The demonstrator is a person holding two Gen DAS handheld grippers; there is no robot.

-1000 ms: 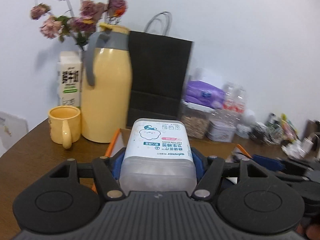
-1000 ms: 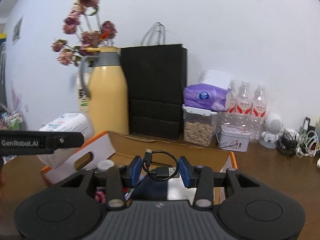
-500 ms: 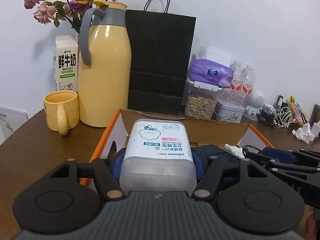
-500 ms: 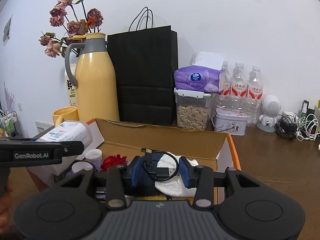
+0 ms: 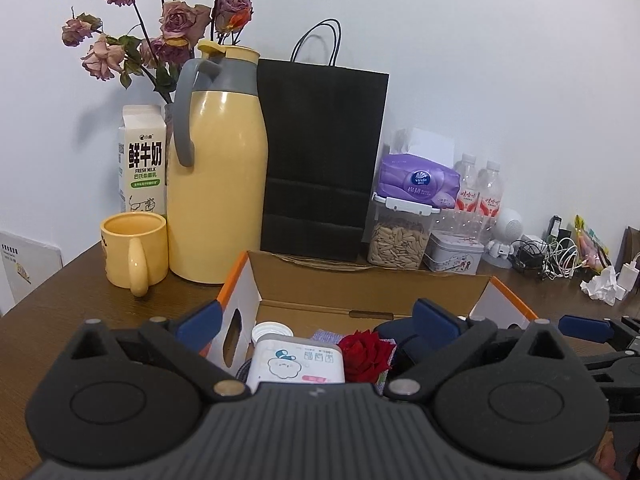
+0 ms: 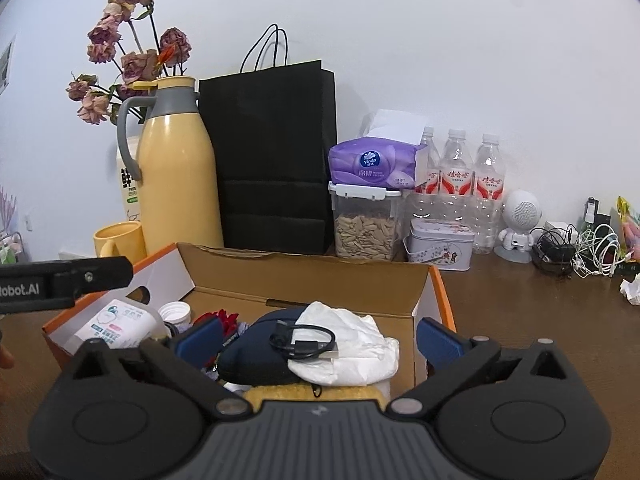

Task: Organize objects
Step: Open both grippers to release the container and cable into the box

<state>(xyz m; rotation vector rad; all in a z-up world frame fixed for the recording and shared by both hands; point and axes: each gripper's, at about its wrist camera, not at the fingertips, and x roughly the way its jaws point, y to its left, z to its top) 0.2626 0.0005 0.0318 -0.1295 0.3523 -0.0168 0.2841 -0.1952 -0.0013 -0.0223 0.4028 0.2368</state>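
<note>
Brown table (image 6: 520, 312) bears a carton (image 6: 304, 276) half hiding the cotton-bud box (image 5: 296, 364); both jaws just sprang apart, empty.

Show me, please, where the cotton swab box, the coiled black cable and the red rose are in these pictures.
cotton swab box (image 5: 298, 364), left wrist view, on its printed label.
coiled black cable (image 6: 304, 340), right wrist view, on the coil's lower loop.
red rose (image 5: 366, 354), left wrist view, on its petals.
</note>
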